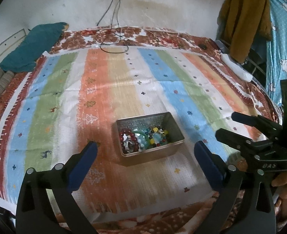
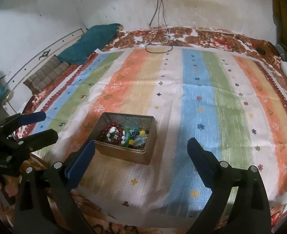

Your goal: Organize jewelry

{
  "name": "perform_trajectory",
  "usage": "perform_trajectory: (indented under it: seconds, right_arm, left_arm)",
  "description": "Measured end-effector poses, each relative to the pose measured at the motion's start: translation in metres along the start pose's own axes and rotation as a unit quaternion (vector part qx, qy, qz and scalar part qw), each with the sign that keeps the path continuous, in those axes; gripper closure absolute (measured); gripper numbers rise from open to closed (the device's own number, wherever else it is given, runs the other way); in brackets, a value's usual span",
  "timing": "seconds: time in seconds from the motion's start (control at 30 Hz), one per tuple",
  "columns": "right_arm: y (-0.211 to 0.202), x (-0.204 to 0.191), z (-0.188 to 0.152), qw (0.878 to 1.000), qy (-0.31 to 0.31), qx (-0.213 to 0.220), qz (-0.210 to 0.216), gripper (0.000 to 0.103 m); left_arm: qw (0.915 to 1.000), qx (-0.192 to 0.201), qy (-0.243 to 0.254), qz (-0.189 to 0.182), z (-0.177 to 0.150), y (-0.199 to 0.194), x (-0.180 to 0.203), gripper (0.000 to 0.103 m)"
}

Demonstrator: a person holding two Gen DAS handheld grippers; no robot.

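A small metal tin [image 1: 149,134] sits on a striped cloth [image 1: 104,89] that covers a bed. The tin is full of jewelry: a dark red bead bracelet [image 1: 128,138], a green bangle [image 1: 143,139] and a bracelet of mixed colored beads [image 1: 160,136].

The left gripper [image 1: 146,146] is wide open and holds nothing. The tin lies just past its blue tips. The right gripper [image 2: 141,142] is wide open too, and empty. There the tin is close by its left blue finger [image 2: 82,161].

Only the left view shows a hand [image 1: 285,185] on the other tool, a brown jacket [image 1: 244,23] and a light blue cloth [image 1: 282,44] hanging at the right. Only the right view shows a striped pillow [image 2: 47,76] clearly. Both show a teal blanket [image 2: 88,42] and black cables [image 1: 114,44] coming down the white wall
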State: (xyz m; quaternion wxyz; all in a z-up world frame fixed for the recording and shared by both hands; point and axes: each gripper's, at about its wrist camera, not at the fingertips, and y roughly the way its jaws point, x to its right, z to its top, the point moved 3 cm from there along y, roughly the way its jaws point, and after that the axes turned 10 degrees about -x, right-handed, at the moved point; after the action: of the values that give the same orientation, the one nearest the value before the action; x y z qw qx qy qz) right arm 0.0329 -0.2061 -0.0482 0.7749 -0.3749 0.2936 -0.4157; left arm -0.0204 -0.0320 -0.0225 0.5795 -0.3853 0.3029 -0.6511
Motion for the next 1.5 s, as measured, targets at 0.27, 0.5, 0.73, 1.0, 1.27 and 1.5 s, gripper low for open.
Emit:
perform_trajectory:
  seconds: [0.27, 0.5, 0.73, 1.0, 1.27, 1.5]
  right_arm:
    - [-0.007, -0.001, -0.006, 1.000, -0.005, 0.016, 0.003, 0.006]
    - [-0.015, -0.003, -0.008, 0.999, -0.011, 0.038, -0.005, 0.006]
    - [-0.018, -0.002, -0.010, 0.999, -0.011, 0.039, 0.002, 0.006]
    - [-0.018, -0.003, -0.011, 0.999, -0.009, 0.038, 0.003, 0.006]
    - [-0.018, -0.004, -0.012, 0.999, -0.009, 0.039, 0.002, 0.006]
    - [-0.018, -0.005, -0.011, 0.999, -0.013, 0.040, 0.001, 0.006]
  left_arm:
    - [0.9995, 0.026, 0.016, 0.008, -0.005, -0.008, 0.007, 0.006]
    - [0.9985, 0.046, 0.019, 0.024, -0.007, -0.015, 0.010, 0.006]
    - [0.9983, 0.053, 0.015, 0.021, -0.008, -0.018, 0.009, 0.006]
    - [0.9979, 0.060, 0.013, 0.018, -0.009, -0.021, 0.008, 0.006]
    - [0.9978, 0.062, 0.015, 0.019, -0.008, -0.022, 0.007, 0.006]
    - [0.9979, 0.059, 0.016, 0.022, -0.008, -0.023, 0.007, 0.006]
